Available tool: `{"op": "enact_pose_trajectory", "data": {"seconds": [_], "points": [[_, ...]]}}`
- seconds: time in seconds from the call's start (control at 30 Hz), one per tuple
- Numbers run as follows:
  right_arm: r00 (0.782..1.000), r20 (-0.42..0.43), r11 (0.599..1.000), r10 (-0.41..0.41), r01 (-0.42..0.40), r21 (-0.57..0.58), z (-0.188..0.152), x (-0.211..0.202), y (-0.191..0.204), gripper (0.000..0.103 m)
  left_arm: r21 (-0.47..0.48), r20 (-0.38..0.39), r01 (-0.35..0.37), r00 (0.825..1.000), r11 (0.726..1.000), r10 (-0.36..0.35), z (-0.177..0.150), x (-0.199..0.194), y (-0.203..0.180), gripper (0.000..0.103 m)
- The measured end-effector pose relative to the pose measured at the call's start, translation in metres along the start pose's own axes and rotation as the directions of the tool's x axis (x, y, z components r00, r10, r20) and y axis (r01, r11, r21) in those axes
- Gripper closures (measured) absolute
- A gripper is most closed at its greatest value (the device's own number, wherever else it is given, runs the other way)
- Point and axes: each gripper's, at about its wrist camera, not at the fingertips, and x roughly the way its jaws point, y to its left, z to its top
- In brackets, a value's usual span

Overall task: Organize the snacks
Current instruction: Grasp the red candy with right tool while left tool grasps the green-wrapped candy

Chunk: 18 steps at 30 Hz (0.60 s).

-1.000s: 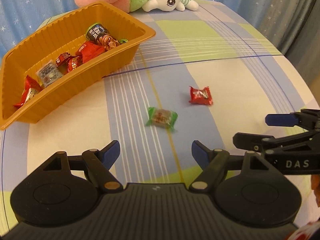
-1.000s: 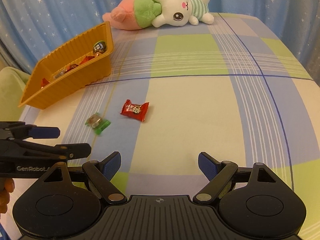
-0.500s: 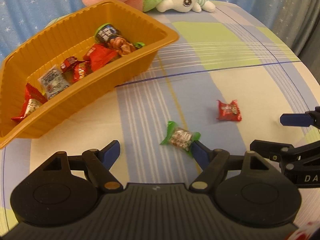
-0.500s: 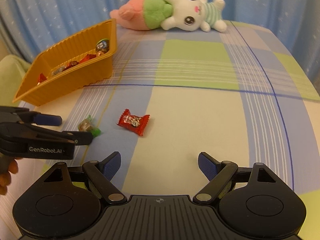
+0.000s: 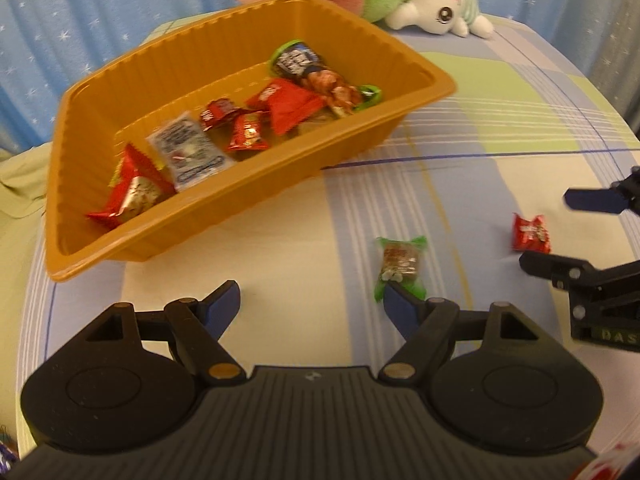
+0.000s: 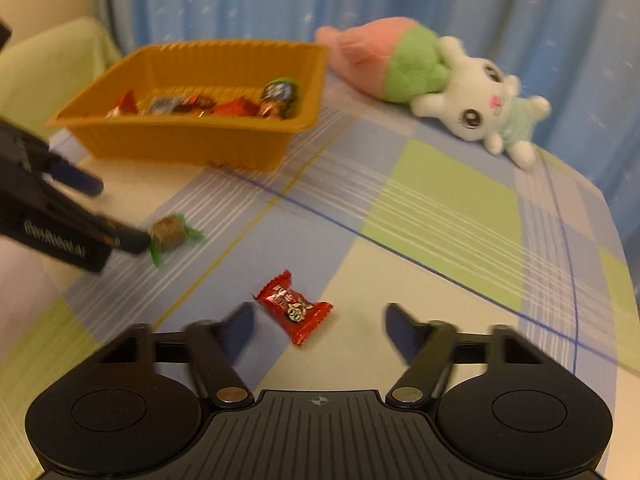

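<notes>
The right hand-held gripper (image 6: 318,330) hangs low over the tabletop with its blue-tipped jaws apart; they have just been closing, and the small red crinkle-edged foil candy (image 6: 294,307) lies on the cloth between them, nearer the left jaw, with neither pad pressing on it yet. The left hand-held gripper (image 5: 312,302) also stands with its jaws apart and nothing clamped: the small brown candy in a clear wrapper with green twisted ends (image 5: 400,266) lies just ahead of its right fingertip, which seems to touch or overlap the wrapper's near end, so the sweet sits off to one side of the gap and not in it. Beyond both candies, on the checked blue, green and cream cloth (image 6: 440,208), stands the ribbed orange plastic tray (image 5: 256,188), already holding several wrapped snacks, and behind it lies a white plush rabbit with a pink and green body (image 6: 440,84). The step in hand looks like a double pick-up of the last two loose sweets. Next, I judge, the right jaws need to finish closing on the red candy, while the left needs a small sideways shift to centre the green-ended sweet before squeezing, then both carry to the tray
</notes>
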Motion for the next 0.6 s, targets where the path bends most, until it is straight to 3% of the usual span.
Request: {"op": "enact_pose_trajectory", "data": {"seconds": [0.2, 0.33, 0.6], "points": [[0.999, 0.019, 0.997, 0.043, -0.042, -0.060, 0.005, 0.009, 0.001, 0.058, 0.001, 0.004, 0.003, 1.000, 1.000, -0.003, -0.001, -0.004, 0.004, 0.026], [0.996, 0.012, 0.994, 0.091, -0.090, -0.060, 0.008, 0.010, 0.001, 0.079, 0.020, 0.016, 0.011, 1.000, 1.000, -0.012, -0.001, -0.008, 0.001, 0.026], [0.994, 0.013, 0.993, 0.109, -0.110, 0.035, 0.004, 0.006, -0.002, 0.084, 0.079, 0.048, 0.074, 0.996, 0.994, -0.078, 0.002, -0.015, -0.008, 0.030]]}}
